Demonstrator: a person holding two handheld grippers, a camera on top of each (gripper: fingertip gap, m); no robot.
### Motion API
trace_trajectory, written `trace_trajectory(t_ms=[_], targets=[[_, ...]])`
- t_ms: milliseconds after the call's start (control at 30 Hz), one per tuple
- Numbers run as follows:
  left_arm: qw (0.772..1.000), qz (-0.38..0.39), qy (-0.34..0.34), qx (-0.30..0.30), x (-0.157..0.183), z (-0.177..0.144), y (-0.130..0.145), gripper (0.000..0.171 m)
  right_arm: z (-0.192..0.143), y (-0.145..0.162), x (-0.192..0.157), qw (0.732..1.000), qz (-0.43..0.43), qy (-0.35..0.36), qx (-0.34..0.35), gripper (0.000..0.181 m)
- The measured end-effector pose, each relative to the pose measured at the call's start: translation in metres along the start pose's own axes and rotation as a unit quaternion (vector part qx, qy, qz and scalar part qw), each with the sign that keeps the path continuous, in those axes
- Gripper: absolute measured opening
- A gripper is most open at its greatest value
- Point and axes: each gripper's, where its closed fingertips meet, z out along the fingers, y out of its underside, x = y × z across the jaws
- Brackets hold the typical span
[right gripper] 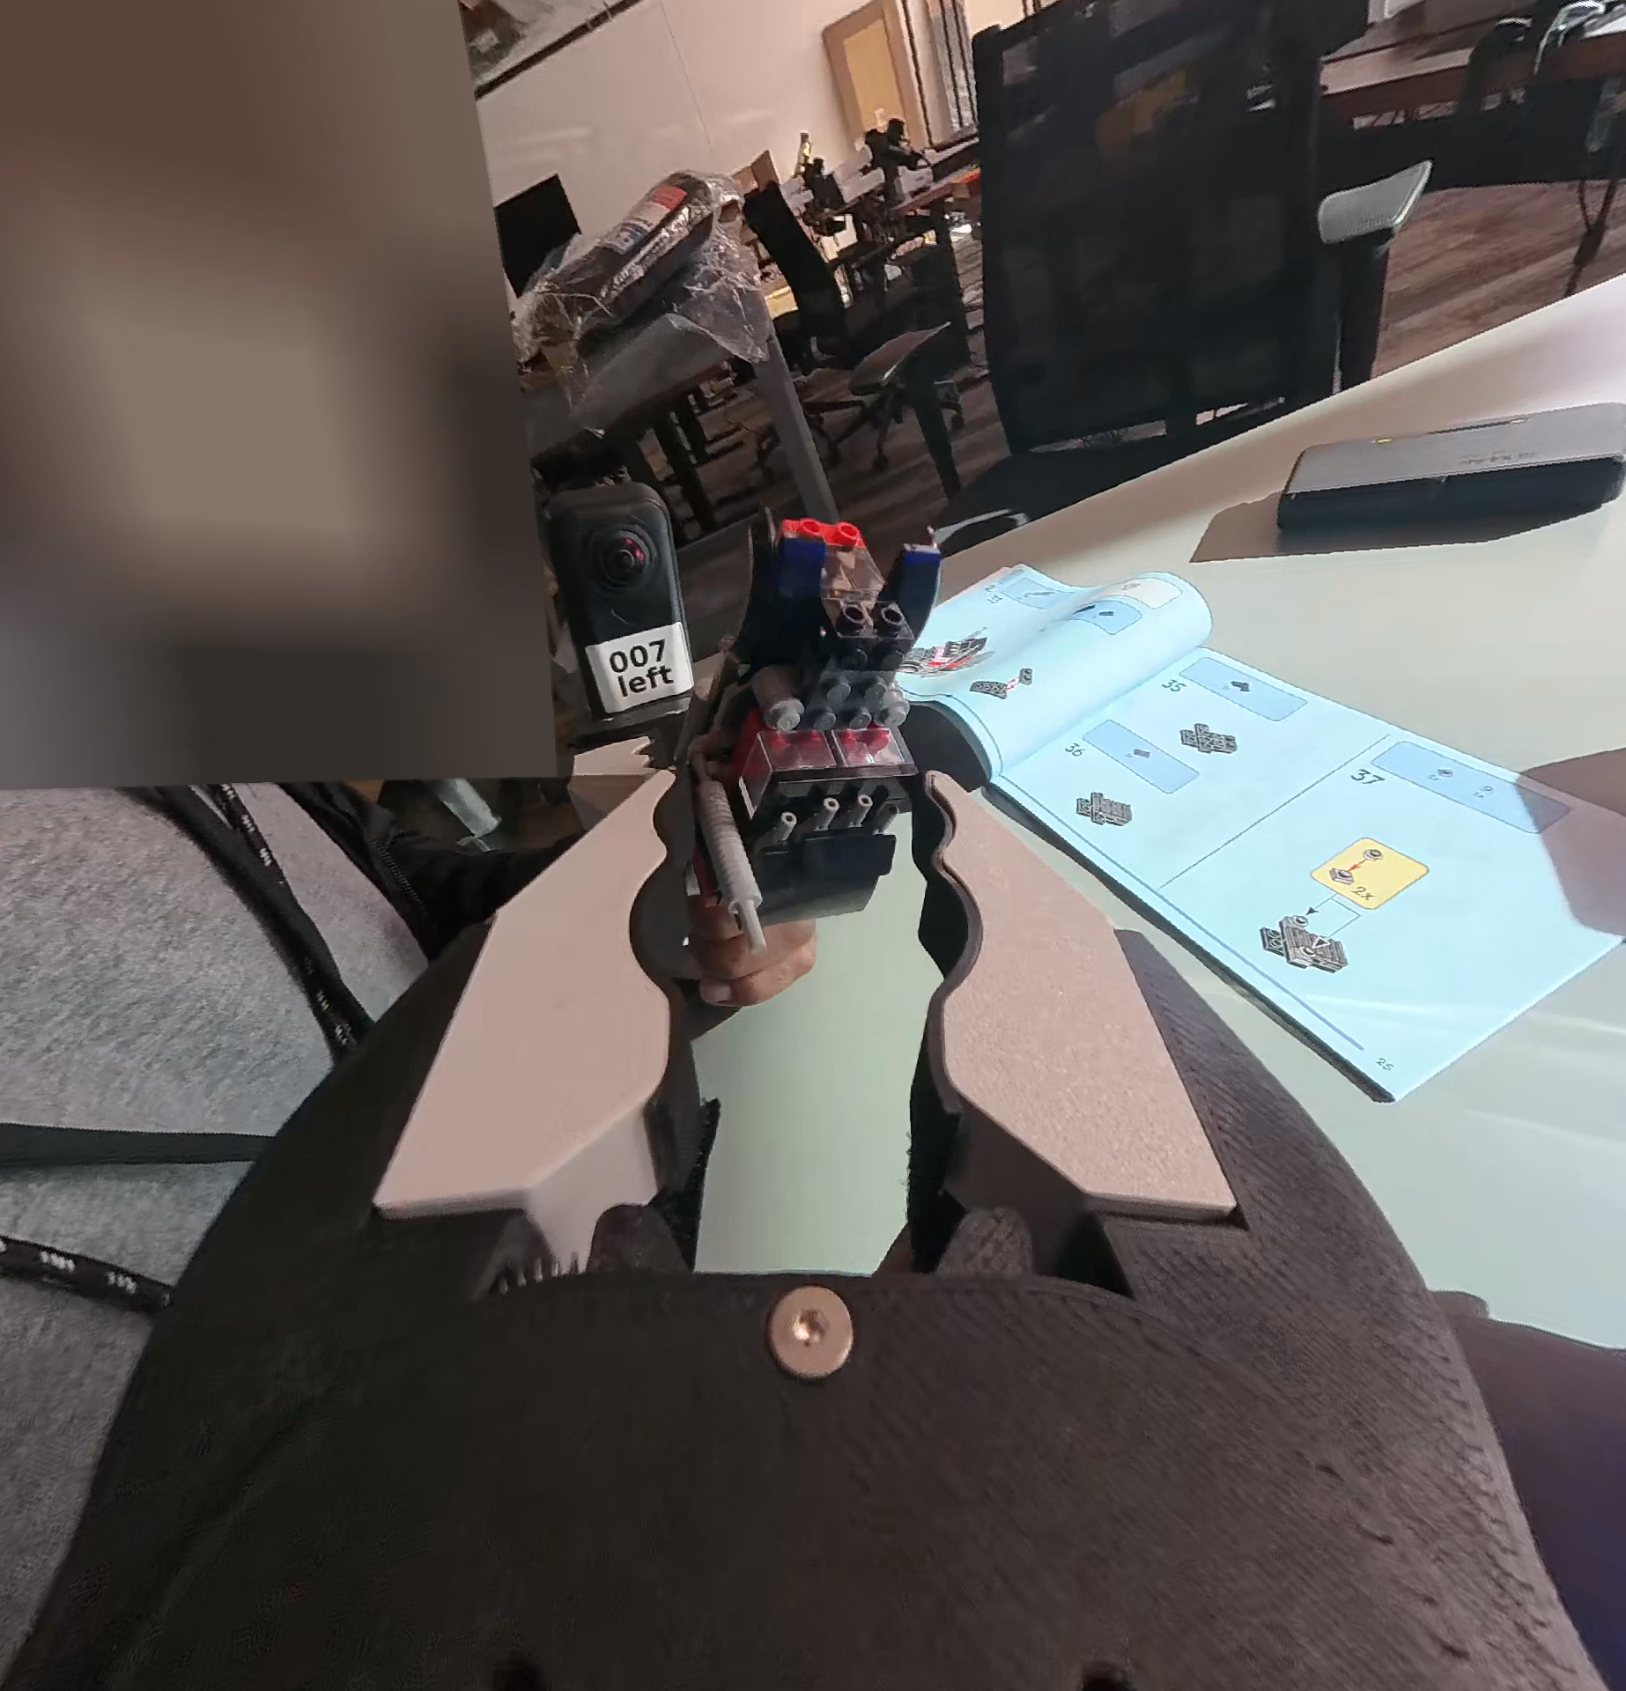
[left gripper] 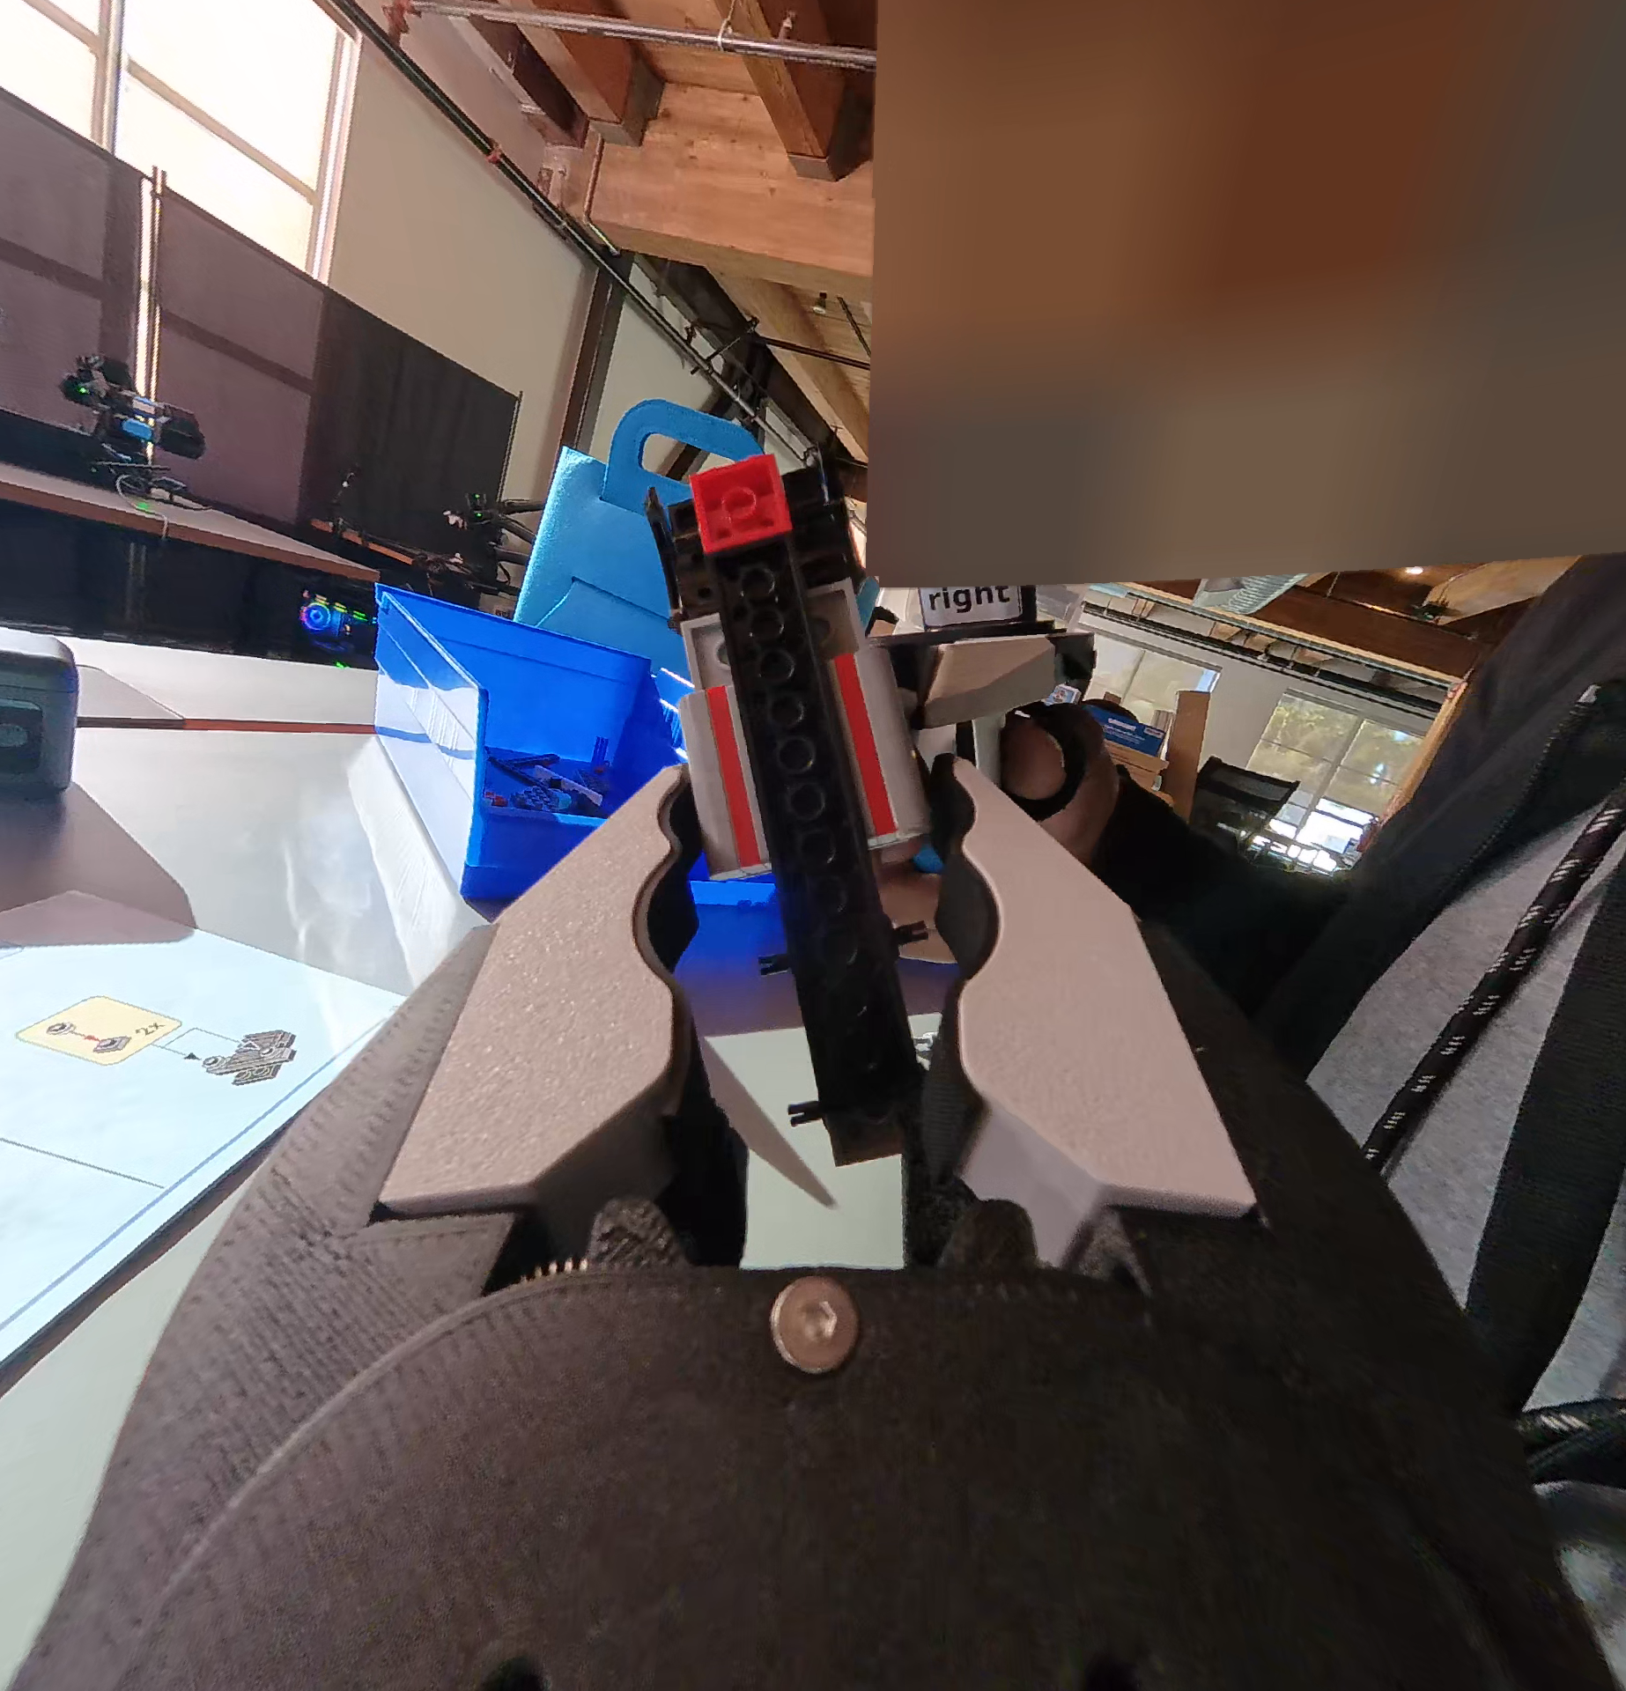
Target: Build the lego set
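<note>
Both grippers, left gripper (left gripper: 814, 878) and right gripper (right gripper: 796, 878), sit half-open around the lego model (left gripper: 791, 778), held up over the worktop (right gripper: 1340, 1190) near the instruction booklet (right gripper: 1294, 823), probably for checking; actual pinch unclear.

Timber ceiling beams (left gripper: 727, 156), bright windows (left gripper: 224, 82), black office chairs (right gripper: 1148, 247), dark desks (right gripper: 663, 366).

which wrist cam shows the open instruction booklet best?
Right wrist view: the instruction booklet lies open on the white table, both pages and several build steps in sight. The left wrist view catches only one corner of a page at its left edge, seen at a shallow angle, the rest cut off by the frame and the left gripper.
</note>
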Motion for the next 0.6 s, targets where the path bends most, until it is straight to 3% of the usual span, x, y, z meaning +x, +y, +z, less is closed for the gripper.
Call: trace_trajectory(t_ms=[600], targets=[[1.000, 0.012, 0.000, -0.012, 0.0043, 0.0015, 0.0036, 0.052, -0.0021, 0.0062, -0.0041, 0.999, 0.031, -0.001, -0.016, 0.046]])
